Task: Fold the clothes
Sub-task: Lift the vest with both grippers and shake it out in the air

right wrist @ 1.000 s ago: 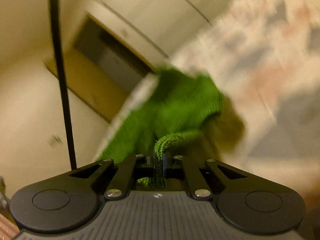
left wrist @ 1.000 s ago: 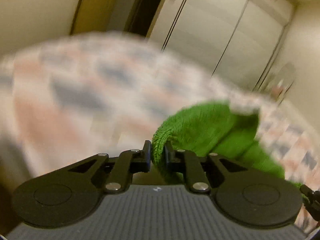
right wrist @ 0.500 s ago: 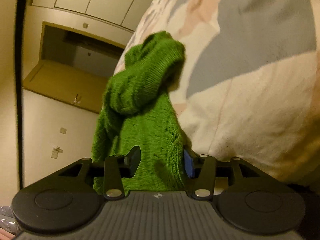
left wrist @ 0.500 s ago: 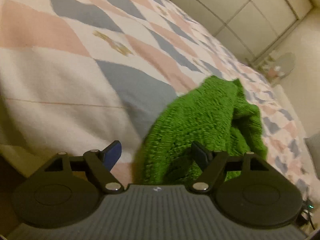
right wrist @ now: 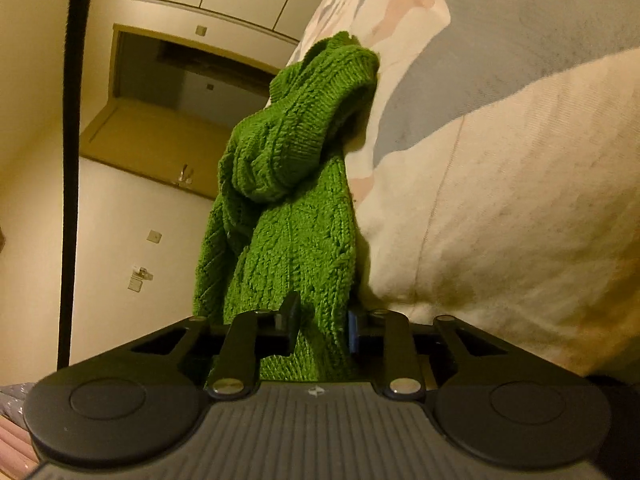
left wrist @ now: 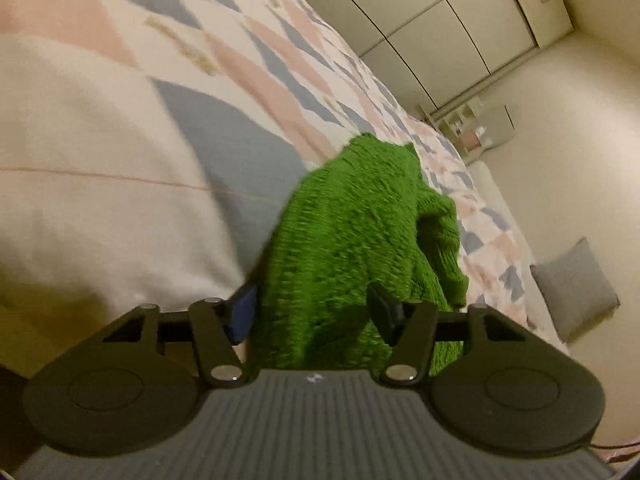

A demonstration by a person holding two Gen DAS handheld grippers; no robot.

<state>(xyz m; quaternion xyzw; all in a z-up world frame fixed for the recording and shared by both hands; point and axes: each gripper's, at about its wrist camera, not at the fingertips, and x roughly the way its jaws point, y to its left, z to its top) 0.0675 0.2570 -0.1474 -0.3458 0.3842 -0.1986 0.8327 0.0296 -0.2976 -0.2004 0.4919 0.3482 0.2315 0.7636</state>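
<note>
I have the green sweater point(left wrist: 360, 240) lying bunched at the near edge of the bed point(left wrist: 120, 200) — nothing folded yet. My left claw point(left wrist: 314, 312) and right claw point(right wrist: 322, 326) both stand open around it, holding nothing — all folds remain.

Sweater point(left wrist: 360, 232) lies on the bed point(left wrist: 120, 200), cushion point(left wrist: 572, 288) beyond

Two low wrist views close along the bed point(left wrist: 100, 200), from opposite ends of the shared green sweater point(right wrist: 288, 216).
</note>
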